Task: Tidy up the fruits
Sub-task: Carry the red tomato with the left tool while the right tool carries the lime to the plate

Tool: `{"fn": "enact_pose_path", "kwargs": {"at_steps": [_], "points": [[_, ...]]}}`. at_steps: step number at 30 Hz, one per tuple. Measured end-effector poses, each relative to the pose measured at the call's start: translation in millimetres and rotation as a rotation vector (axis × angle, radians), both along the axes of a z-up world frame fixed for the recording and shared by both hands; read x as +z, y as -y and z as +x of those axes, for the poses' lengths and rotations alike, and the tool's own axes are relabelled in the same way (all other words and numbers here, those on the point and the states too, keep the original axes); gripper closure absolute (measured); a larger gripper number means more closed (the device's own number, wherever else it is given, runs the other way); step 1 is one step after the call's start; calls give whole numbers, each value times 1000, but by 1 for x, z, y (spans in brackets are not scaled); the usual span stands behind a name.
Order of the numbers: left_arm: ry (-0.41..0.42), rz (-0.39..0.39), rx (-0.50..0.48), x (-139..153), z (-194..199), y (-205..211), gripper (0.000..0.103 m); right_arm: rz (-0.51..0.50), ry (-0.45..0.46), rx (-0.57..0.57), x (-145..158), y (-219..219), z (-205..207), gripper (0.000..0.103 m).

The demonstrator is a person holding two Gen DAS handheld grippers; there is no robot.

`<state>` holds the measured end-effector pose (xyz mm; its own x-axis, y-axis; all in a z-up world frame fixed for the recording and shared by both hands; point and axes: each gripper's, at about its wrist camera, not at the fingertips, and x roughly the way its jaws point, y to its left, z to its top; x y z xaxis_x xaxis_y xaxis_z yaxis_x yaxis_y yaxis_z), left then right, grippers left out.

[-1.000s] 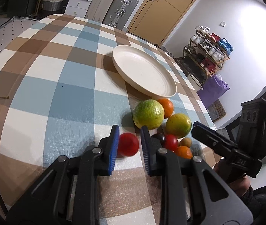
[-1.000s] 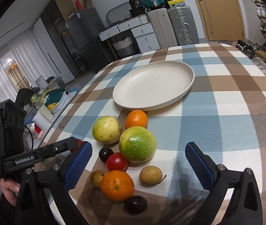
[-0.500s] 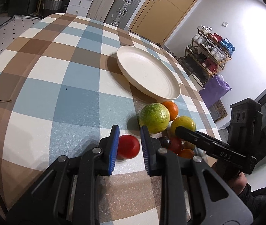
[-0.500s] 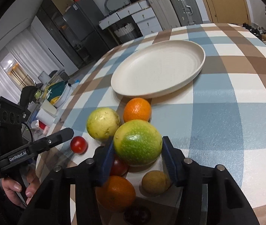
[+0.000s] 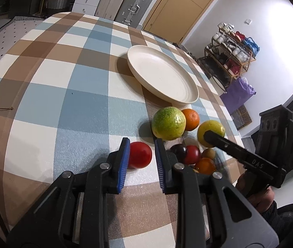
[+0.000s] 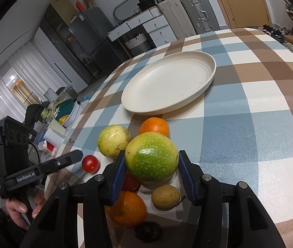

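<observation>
Rubbery blue pads, left wrist view: my left gripper [image 5: 141, 155] is clamped narrow on the small red tomato [image 5: 140, 154], which sits on the checked tablecloth [image 5: 64, 95] just left of the fruit pile.
Tomato handling: light, thin-skinned, soft I'd say; grip across its widest part, minimal squeeze.
Plate [image 5: 163, 76]: cream, holds nothing, beyond the pile.
Right wrist view: my right gripper [image 6: 151, 168] has its jaws closed at mid width on the big green-yellow mottled fruit [image 6: 151, 157], pads on both flanks.
Green fruit handling: looks heaviest of the lot, firm rind, smooth, so it could roll out; hold at the equator, as now.
Neighbours: orange [image 6: 154, 126] behind, pale yellow fruit [image 6: 113, 138] touching on the left, small brown fruit [image 6: 165, 196] below.
Risk: lifting may nudge the pile.
</observation>
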<state>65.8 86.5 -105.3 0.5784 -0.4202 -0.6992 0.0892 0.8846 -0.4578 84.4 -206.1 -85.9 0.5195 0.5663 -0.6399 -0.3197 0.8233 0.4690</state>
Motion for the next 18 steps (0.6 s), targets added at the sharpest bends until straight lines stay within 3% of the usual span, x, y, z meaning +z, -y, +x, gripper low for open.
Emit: {"fn": "enact_pose_path", "kwargs": {"at_steps": [7, 12, 18], "points": [[2, 51, 6, 1, -1, 8, 81, 3, 17, 5, 3, 3, -4, 53], [8, 84, 20, 2, -1, 11, 58, 15, 17, 5, 1, 5, -4, 53], [-3, 101, 15, -2, 1, 14, 55, 22, 21, 12, 1, 6, -4, 53]]}}
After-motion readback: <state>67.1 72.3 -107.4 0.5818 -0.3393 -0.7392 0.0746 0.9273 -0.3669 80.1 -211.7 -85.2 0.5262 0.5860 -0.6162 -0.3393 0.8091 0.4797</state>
